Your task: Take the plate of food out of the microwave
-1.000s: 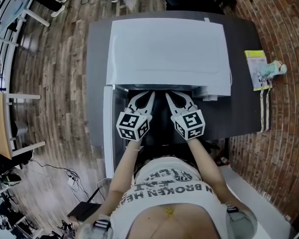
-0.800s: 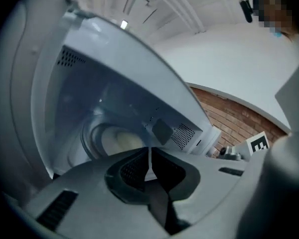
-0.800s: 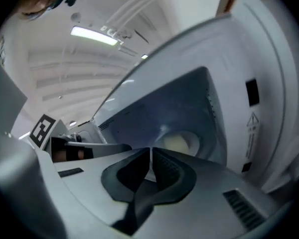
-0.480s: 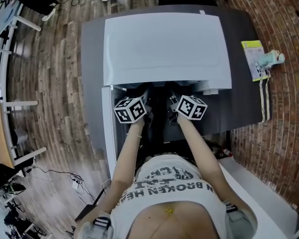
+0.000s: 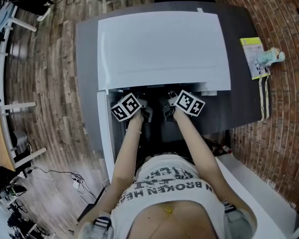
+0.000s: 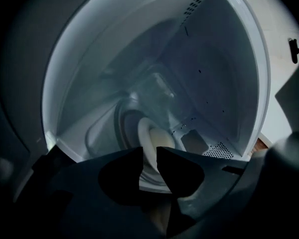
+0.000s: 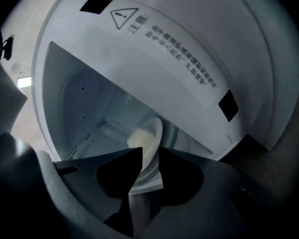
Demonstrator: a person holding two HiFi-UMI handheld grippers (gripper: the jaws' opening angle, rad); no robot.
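Observation:
A white microwave (image 5: 162, 49) stands on a dark grey table, and both of my grippers reach into its cavity. Only their marker cubes show from above, the left (image 5: 125, 107) and the right (image 5: 190, 103). Inside, a white plate (image 6: 150, 133) carrying a pale lump of food (image 6: 165, 141) rests on the glass turntable (image 6: 123, 126). My left gripper (image 6: 149, 156) has its jaws opening, with the near rim of the plate in the narrow gap. In the right gripper view the plate (image 7: 153, 132) and the food (image 7: 136, 139) appear again. My right gripper (image 7: 150, 156) is opening too, astride the rim.
The microwave door (image 5: 104, 133) hangs open at the left of the cavity. A yellow-green booklet (image 5: 252, 56) and a small toy figure (image 5: 271, 58) lie on the table (image 5: 239, 108) at the right. A brick surface lies to the right, wooden floor to the left.
Both grippers have pushed forward into the cavity, so their fingers are now hidden under the microwave's top. Their jaws stood shut a second ago and now stand apart.

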